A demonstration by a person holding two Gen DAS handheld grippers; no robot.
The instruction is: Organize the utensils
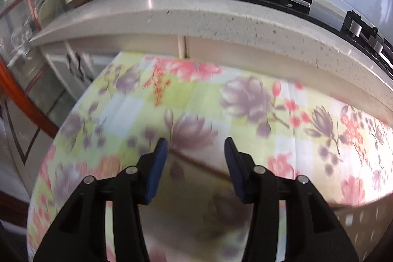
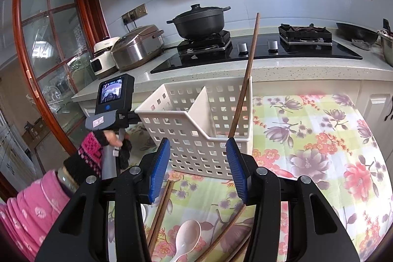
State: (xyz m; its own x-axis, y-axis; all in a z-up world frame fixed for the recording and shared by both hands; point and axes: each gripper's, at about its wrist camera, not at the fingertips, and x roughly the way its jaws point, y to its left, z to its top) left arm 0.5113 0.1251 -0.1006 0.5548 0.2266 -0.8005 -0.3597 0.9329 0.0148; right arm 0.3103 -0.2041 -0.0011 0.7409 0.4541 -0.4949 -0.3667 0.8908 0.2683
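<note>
Plainly, the left gripper and the right gripper were both held half-spread, with nothing gripped. One chopstick was leaned upright in the right compartment of the white perforated basket.

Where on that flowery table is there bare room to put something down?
The tablecloth right of the white basket lies bare, out to the cabinet side. It is crowded in front of the basket: chopsticks and a spoon lie there, under the right gripper.

left gripper jaws apart, nothing between pads, tilted downward. right gripper jaws apart, empty. left hand gloved, gripping handle.
</note>
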